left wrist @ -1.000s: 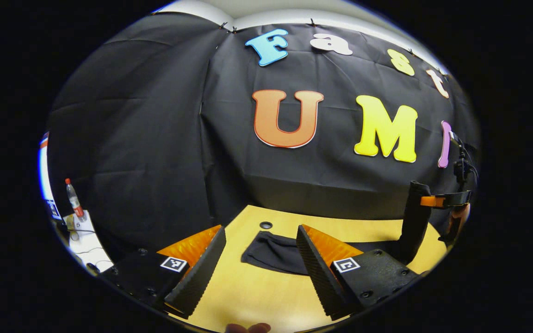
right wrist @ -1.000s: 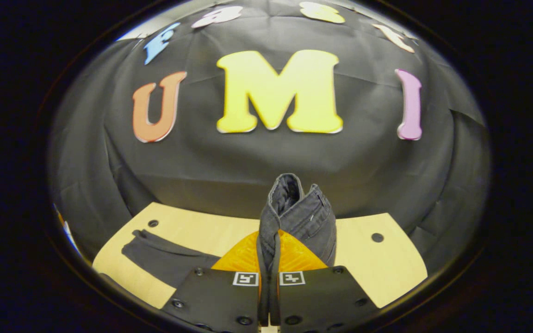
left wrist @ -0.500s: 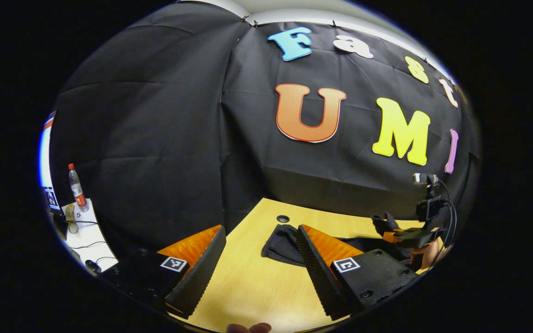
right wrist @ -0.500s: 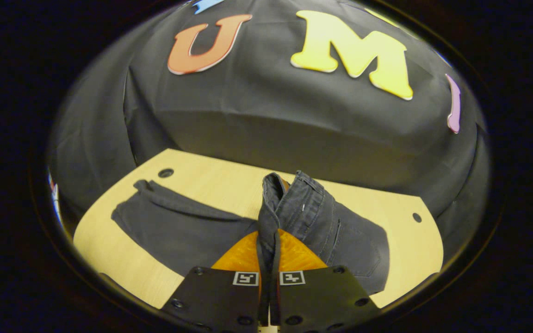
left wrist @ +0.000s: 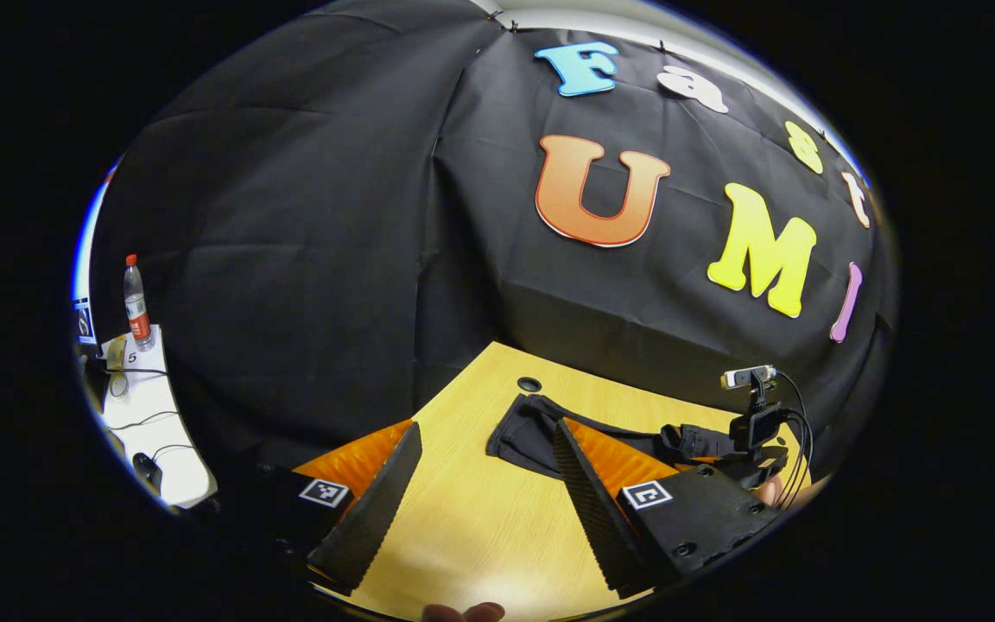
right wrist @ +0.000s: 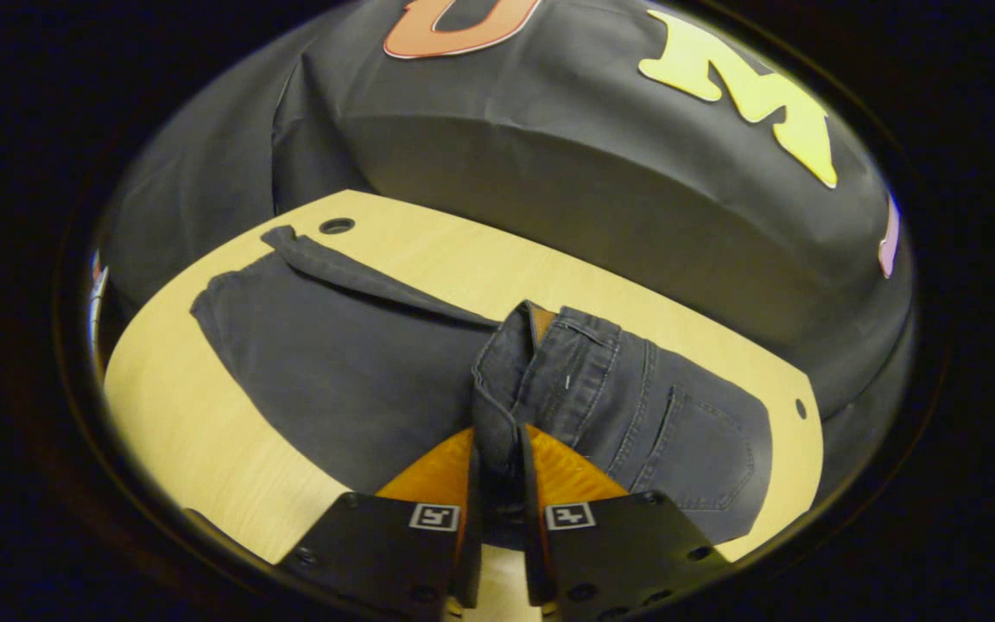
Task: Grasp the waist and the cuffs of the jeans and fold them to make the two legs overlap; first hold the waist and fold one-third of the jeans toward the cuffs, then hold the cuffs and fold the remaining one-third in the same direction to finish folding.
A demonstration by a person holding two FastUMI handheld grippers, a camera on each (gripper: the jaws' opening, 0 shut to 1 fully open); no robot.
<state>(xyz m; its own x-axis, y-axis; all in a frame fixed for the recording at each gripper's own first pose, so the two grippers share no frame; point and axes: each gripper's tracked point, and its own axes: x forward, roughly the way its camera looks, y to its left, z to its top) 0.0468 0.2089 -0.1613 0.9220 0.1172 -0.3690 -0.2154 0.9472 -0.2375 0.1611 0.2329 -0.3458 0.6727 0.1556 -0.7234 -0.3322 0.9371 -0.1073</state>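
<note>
Dark jeans (right wrist: 333,354) lie flat on the wooden table (right wrist: 186,432), legs stretched to the left. The waist part (right wrist: 636,406), back pocket up, is folded over onto the legs. My right gripper (right wrist: 497,432) is low over the cloth, shut on the waistband edge, which bunches between its fingers. In the left gripper view the cuff end of the jeans (left wrist: 523,428) lies just beyond my left gripper (left wrist: 487,428). That gripper stands open above bare table, with nothing between its fingers. The right gripper (left wrist: 748,441) and a hand show at the far right of that view.
Round holes (right wrist: 337,226) (right wrist: 799,407) mark the table's far corners, one close to the cuffs. The black cloth wall rises right behind the table. A bottle (left wrist: 135,302) stands on a white side table (left wrist: 143,415) far left, with cables.
The right gripper has come down and forward, bringing the raised waist from upright onto the legs. The left gripper stayed open while its view swung a little left.
</note>
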